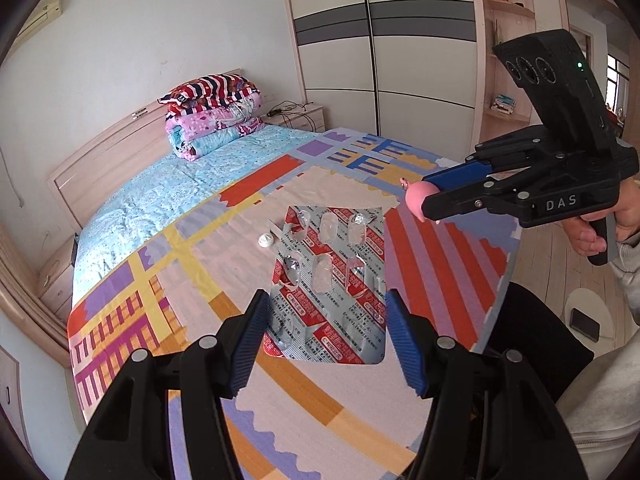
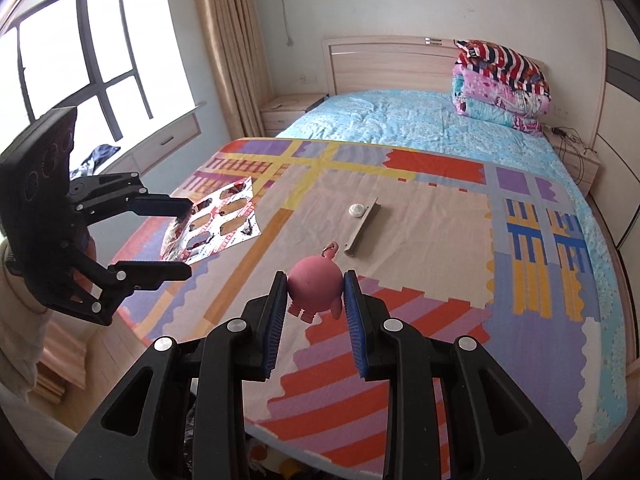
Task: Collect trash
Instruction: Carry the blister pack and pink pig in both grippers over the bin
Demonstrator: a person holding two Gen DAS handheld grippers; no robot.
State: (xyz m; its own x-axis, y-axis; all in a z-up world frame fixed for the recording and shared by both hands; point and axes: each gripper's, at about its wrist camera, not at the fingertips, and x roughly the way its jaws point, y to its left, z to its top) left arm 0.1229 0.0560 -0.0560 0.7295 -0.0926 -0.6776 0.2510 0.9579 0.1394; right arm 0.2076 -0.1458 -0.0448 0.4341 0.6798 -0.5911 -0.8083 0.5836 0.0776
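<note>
Bedroom scene: bed point(image 2: 420, 128) with a blue quilt, a bright patchwork mat point(image 2: 400, 248) spread over its near end, folded bedding point(image 2: 500, 84) stacked by the headboard, wardrobe and window behind. Left gripper point(image 1: 326, 320) has its jaws around a used foil blister pack point(image 1: 332, 276); the sheet hangs clear of the mat in both views, so it looks gripped by its edges, though the contact at the pads isn't cleanly visible in the left wrist view. Jaws stand fairly wide, which fits the sheet's width. Right gripper point(image 2: 316, 296) is clamped on a small pink figure point(image 2: 314, 288) with a ring at its top; both blue pads press its round body, legs hanging below. Holding each item at the fingertips keeps them visible and easy to drop into a bin, is my read. Both grippers point down at a moderate angle over the mat, raised off it, the left one out to the left of the right jaws. A hand point(image 1: 600, 228) with a pale sleeve holds the right gripper's handle. Remaining bits on the mat, ahead of the right jaws: a white cap point(image 2: 357, 210) and, just beside it, a grey strip point(image 2: 363, 229). No bin identifiable in either view. Probably mid-task: two pieces in hand, two left.
</note>
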